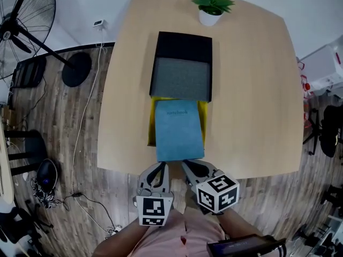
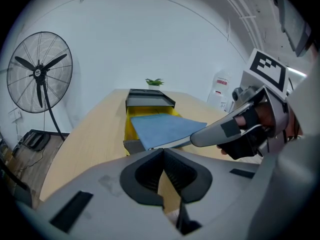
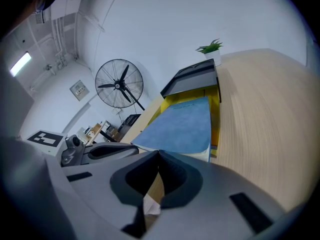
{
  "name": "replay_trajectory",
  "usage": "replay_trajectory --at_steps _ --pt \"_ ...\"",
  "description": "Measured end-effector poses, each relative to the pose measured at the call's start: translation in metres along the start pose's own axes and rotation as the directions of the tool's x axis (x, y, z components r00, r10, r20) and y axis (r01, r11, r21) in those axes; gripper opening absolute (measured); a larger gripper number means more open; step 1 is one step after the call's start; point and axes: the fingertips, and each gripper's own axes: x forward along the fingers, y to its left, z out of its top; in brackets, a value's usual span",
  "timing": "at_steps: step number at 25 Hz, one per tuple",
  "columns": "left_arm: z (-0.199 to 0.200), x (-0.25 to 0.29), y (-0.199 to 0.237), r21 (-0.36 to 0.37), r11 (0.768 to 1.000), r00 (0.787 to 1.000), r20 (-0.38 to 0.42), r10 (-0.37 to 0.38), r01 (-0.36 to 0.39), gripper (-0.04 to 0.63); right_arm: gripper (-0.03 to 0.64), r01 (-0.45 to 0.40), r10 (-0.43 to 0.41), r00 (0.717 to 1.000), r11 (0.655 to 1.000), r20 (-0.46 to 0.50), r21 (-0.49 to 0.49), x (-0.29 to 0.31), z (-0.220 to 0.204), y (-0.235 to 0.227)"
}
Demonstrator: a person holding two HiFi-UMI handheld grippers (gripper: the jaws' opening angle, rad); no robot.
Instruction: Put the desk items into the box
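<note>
A blue notebook (image 1: 179, 130) lies flat on a yellow item (image 1: 202, 113) at the near middle of the wooden table (image 1: 252, 90), its near end overhanging the table's edge. Just behind it sits a black box (image 1: 184, 46) with a grey inside (image 1: 182, 79). My left gripper (image 1: 159, 168) and right gripper (image 1: 188, 165) hover side by side just short of the notebook's near edge, both shut with nothing between the pads. The left gripper view shows its jaws (image 2: 163, 152) closed before the notebook (image 2: 167, 126). In the right gripper view, the closed jaws (image 3: 159, 154) point at the notebook (image 3: 185, 124).
A small potted plant (image 1: 211, 7) stands at the far edge of the table behind the box. A standing fan (image 1: 24, 20) and cables are on the floor to the left. Bare tabletop lies on both sides of the notebook.
</note>
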Motion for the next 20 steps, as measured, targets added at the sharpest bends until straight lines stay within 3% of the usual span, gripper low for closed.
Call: replay_trajectory --at_steps 20 --pt "0.025 0.025 0.021 0.027 0.999 1.0 0.0 -0.026 0.026 0.011 0.002 0.027 -0.028 0.999 0.999 0.026 0.044 0.015 0.02 -0.009"
